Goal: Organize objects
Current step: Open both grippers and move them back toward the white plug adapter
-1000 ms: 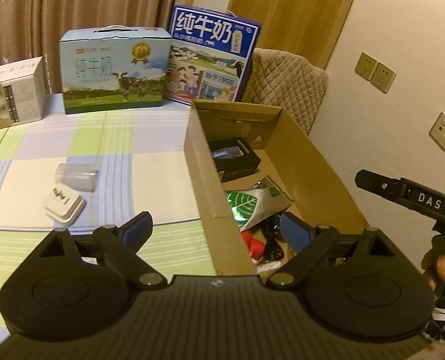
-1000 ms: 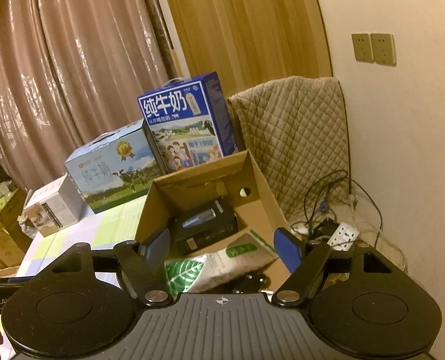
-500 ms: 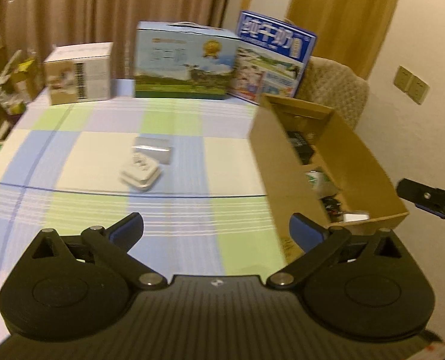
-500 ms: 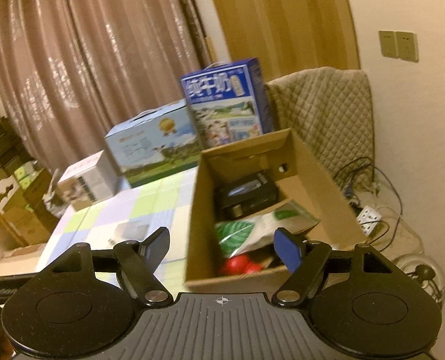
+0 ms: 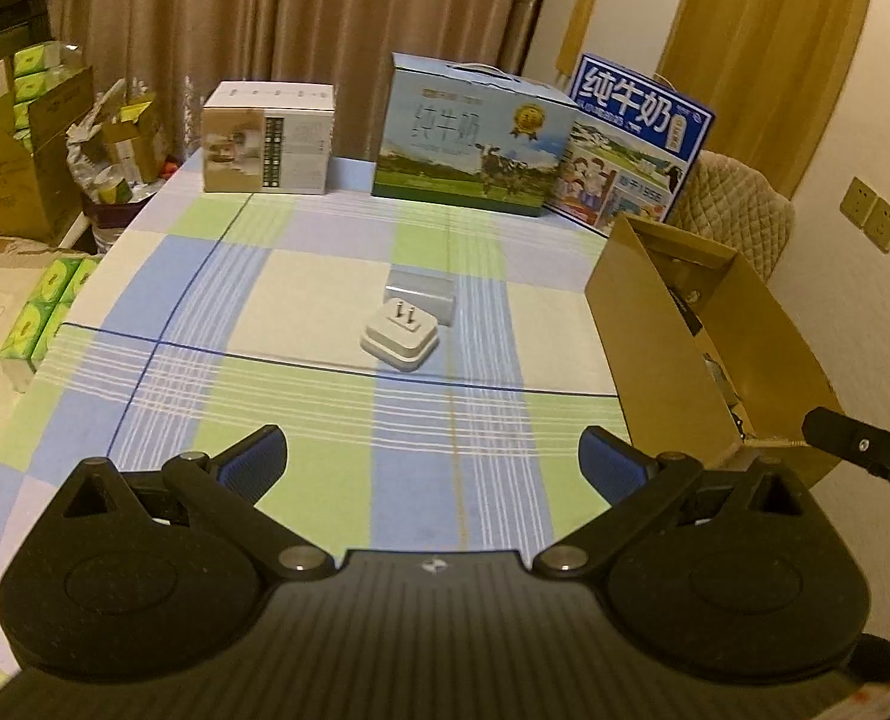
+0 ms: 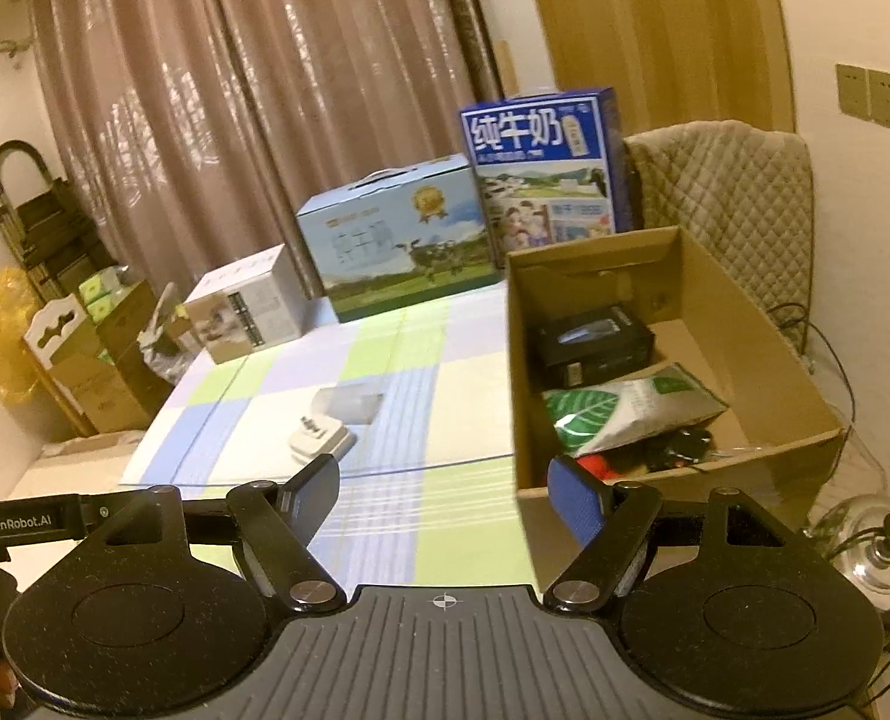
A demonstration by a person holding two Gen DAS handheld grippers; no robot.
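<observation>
Both empty, left gripper wide, right gripper wide, square white plug, cardboard box

Left wrist view looks forward across the worktop from its near edge. Right wrist view faces likewise, set further right, nearer the cardboard box. Both share the worktop, box and white plug adapter.

Along the far edge of the checked surface I see a pale carton, a light-blue milk carton with a cow on it, and a dark-blue milk carton leaning behind. Brown curtains hang behind them. A quilted chair back stands against the wall, under two wall sockets. Open cardboard boxes crowd the floor on my left.
</observation>
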